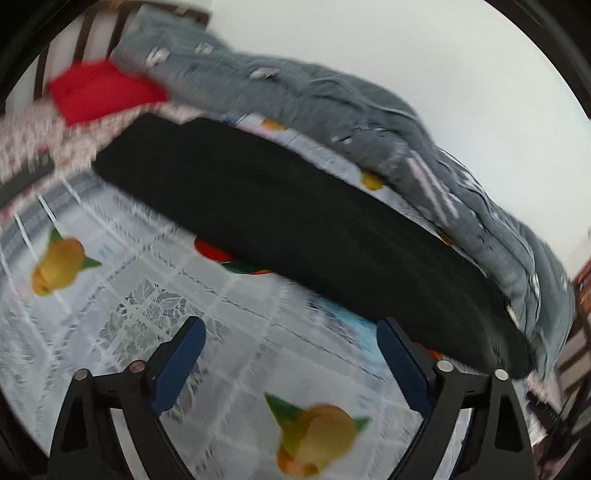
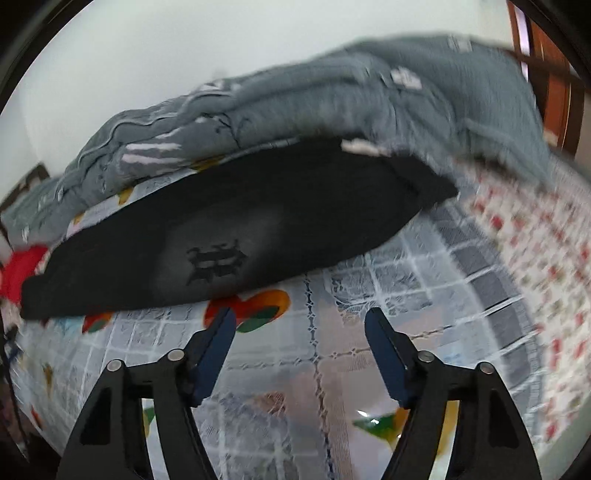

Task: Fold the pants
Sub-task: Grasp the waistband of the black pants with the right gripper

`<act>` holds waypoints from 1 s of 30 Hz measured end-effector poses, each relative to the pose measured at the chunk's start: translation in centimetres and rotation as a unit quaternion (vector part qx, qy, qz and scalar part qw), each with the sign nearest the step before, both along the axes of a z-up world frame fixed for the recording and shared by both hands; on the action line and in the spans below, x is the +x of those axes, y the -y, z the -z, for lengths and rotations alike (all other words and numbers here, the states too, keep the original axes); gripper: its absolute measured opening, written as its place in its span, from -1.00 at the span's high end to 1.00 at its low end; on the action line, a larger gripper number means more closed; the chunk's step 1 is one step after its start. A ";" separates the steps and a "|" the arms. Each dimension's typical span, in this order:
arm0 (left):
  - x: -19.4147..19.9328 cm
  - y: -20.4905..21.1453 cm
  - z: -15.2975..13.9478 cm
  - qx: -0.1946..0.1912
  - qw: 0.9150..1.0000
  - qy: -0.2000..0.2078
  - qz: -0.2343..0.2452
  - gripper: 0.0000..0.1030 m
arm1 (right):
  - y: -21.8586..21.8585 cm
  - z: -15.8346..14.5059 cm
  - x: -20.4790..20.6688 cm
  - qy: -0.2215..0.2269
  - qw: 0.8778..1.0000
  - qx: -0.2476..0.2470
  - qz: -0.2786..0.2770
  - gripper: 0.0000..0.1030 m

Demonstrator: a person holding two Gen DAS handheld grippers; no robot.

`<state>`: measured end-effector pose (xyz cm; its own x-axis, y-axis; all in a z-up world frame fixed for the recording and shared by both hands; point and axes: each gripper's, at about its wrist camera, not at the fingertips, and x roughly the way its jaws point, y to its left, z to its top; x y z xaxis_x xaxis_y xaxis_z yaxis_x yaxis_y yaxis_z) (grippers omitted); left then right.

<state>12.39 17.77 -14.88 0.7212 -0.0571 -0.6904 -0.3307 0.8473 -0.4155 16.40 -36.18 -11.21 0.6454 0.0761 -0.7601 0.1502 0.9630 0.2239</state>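
The black pants [image 1: 295, 218] lie folded into a long flat band across a bed covered by a white lace-patterned sheet [image 1: 122, 302] printed with yellow and orange fruit; in the left wrist view the band runs from upper left to lower right, its near edge just ahead of the left tool [image 1: 290, 345]. That tool hangs above the sheet with its two blue-padded fingers [image 1: 181, 363] spread apart, nothing between them; the right-hand finger sits close to the pants' lower end, though the blur leaves contact uncertain. Behind the pants a rumpled grey quilt [image 1: 369, 122] with pale markings runs along the white wall, and a red pillow [image 1: 99, 92] rests at the far left near dark wooden headboard slats [image 1: 85, 33]. In the right wrist view the same pants [image 2: 236, 229] stretch across the middle, showing a dark emblem [image 2: 216, 264] on a faded patch, the grey quilt [image 2: 332, 96] piled behind and partly touching the far edge. The right tool [image 2: 299, 325] hovers over the sheet [image 2: 388, 288] just short of the pants' near edge, fingers [image 2: 214, 354] parted and empty. A bit of red [image 2: 22, 273] shows at the left end. No containers appear in either view.
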 end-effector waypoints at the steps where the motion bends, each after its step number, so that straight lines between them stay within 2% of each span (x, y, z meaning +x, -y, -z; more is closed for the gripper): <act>1: 0.4 -0.6 0.7 -0.010 1.000 -0.005 -0.004 -0.66 | 0.5 0.6 0.3 -0.002 1.000 0.011 0.005 -0.39; 2: 0.9 -1.3 1.4 -0.021 1.000 -0.009 -0.009 -0.58 | 0.9 1.2 0.7 -0.006 1.000 0.021 0.012 -0.39; 5: 2.1 -3.0 2.7 -0.041 0.999 0.001 -0.023 -0.51 | 1.5 2.7 1.9 -0.016 0.999 0.026 0.019 -0.38; 7: 2.9 -3.7 3.0 -0.046 0.998 0.011 -0.030 -0.50 | 1.5 3.0 2.7 -0.009 0.999 0.024 0.020 -0.38; 9: 4.2 -4.6 3.3 -0.047 0.998 0.004 -0.038 -0.41 | 1.6 3.2 3.7 -0.008 0.999 0.036 0.019 -0.38; 11: 5.7 -5.5 3.7 -0.055 0.997 -0.018 -0.046 -0.10 | 2.0 3.4 5.0 -0.014 0.998 0.055 0.025 -0.38; 13: 6.7 -6.4 3.9 -0.073 0.996 -0.021 -0.050 -0.01 | 2.5 3.6 6.1 -0.018 0.996 0.076 0.034 -0.38; 14: 7.2 -6.7 3.9 -0.083 0.995 -0.025 -0.052 0.08 | 2.6 3.7 6.6 -0.018 0.996 0.082 0.037 -0.31; 15: 7.6 -7.0 4.0 -0.088 0.994 -0.029 -0.054 0.16 | 2.6 3.8 7.2 -0.020 0.995 0.085 0.039 -0.14; 16: 8.0 -7.2 4.1 -0.086 0.994 -0.034 -0.063 0.32 | 2.6 3.9 7.7 -0.024 0.995 0.084 0.040 -0.02; 17: 8.3 -7.4 4.2 -0.082 0.993 -0.044 -0.070 0.58 | 2.5 4.0 8.0 -0.028 0.995 0.083 0.039 0.28; 18: 8.6 -7.4 4.2 -0.072 0.993 -0.056 -0.077 0.73 | 2.3 3.9 8.3 -0.032 0.996 0.074 0.041 0.43; 19: 8.8 -7.4 4.1 -0.058 0.993 -0.063 -0.078 0.80 | 2.2 3.5 8.2 -0.026 0.997 0.065 0.040 0.48; 21: 8.5 -7.2 3.5 -0.050 0.995 -0.054 -0.074 0.85 | 2.1 2.1 7.8 -0.008 0.998 0.056 0.031 0.53; 25: 8.1 -6.7 0.3 -0.018 0.998 -0.017 -0.065 0.85 | 2.0 -1.4 7.4 0.032 0.997 0.064 0.011 0.54; 30: 9.2 -6.8 -3.3 -0.007 0.998 0.021 -0.052 0.86 | 1.2 -4.1 9.0 0.055 0.997 0.046 -0.005 0.60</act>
